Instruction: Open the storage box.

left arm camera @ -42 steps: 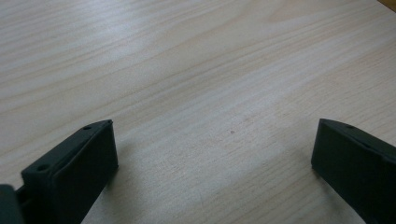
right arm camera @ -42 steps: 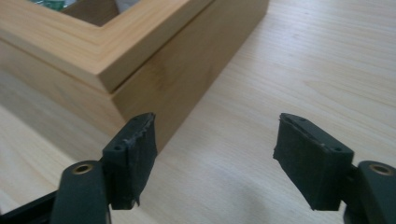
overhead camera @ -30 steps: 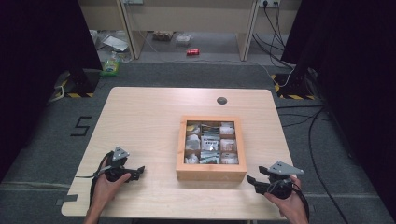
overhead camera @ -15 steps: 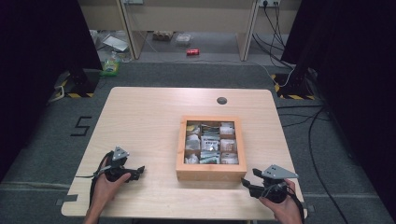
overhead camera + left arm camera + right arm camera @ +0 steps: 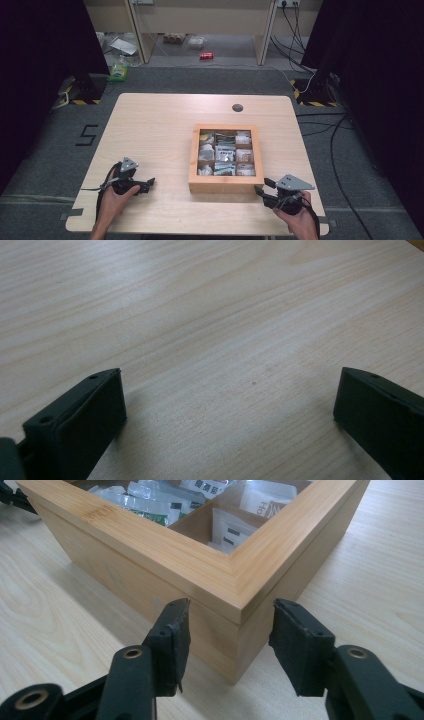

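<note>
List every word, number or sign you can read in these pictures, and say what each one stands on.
"5": dark figure on the grey floor left of the table.
"Ho": start of a cut-off word on a white packet in the wooden box.
Print on the other packets: too small or blurred to read.

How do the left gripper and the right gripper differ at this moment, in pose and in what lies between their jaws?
The left gripper lies far from the wooden box, its wide jaws over bare table. The right gripper points at the box's near corner, its jaws narrower and just closing, one on each side of that corner, not pressing. Both are black and hand-held low over the table.
</note>
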`<state>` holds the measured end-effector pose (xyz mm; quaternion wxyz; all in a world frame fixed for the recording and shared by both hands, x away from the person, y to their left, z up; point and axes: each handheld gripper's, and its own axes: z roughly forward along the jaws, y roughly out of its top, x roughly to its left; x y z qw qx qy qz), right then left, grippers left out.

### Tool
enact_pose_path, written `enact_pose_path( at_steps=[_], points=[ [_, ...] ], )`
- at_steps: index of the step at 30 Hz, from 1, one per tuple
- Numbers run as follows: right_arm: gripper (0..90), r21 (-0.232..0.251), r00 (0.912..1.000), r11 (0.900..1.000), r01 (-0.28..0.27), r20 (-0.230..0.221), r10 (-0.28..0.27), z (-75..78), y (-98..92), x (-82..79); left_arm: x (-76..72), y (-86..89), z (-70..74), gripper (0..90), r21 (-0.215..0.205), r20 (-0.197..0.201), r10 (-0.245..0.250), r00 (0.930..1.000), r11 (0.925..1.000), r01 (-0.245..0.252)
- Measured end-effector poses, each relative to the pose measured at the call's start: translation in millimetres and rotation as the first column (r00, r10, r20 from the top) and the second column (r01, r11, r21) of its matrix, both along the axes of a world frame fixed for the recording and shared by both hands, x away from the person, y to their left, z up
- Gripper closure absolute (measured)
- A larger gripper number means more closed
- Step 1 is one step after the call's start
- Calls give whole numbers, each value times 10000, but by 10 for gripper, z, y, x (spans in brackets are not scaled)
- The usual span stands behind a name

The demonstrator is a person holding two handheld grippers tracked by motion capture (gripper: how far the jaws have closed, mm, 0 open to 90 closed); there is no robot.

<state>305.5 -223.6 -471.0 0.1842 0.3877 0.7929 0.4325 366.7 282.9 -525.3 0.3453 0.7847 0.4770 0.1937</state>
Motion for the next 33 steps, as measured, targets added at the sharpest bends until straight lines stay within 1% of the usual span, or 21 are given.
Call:
enact_pose_path(
  at_steps=[3, 8, 9, 15, 19, 20, 21, 25, 28, 31, 33],
  points=[
    [520, -10, 10000, 10000, -53, 3, 53, -1, 15, 10, 0, 0, 0, 0, -1, -1, 0, 10000, 10000, 0],
    [532, -337, 9998, 9994, 21, 192, -15, 19, 52, 0, 0, 0, 0, 0, 0, 0, 0, 10000, 10000, 0],
    [532, -337, 9998, 9994, 21, 192, -15, 19, 52, 0, 0, 0, 0, 0, 0, 0, 0, 10000, 10000, 0],
    [535, -189, 9993, 9998, 109, 356, -102, 46, 64, 4, 0, 0, 0, 0, 3, -1, -1, 10000, 10000, 1],
    [535, 52, 9965, 9996, 275, 794, -278, 110, 78, 22, 0, 0, 0, 0, 7, -1, 0, 10000, 10000, 0],
    [532, 43, 9953, 9995, 304, 921, -307, 132, 83, 36, 0, 0, 1, 0, 10, -2, -1, 10000, 10000, 1],
    [530, 94, 9946, 9994, 346, 975, -354, 144, 91, 46, 0, 0, 1, 0, 10, -2, 0, 10000, 10000, 0],
    [526, 302, 9914, 9975, 645, 1120, -675, 182, 135, 89, 0, 0, 0, 0, 9, -2, 1, 10000, 10000, -1],
    [523, 400, 9885, 9964, 748, 1288, -794, 203, 137, 101, 0, 1, 1, 0, 24, -7, -9, 10000, 10000, 9],
    [517, 534, 9869, 9945, 897, 1295, -960, 223, 145, 104, 0, 1, 1, 0, 25, -3, -6, 10000, 10000, 6],
    [516, 513, 9858, 9947, 894, 1383, -957, 230, 142, 115, -1, 0, 1, 0, 30, -4, -3, 10000, 10000, 3]
  ],
)
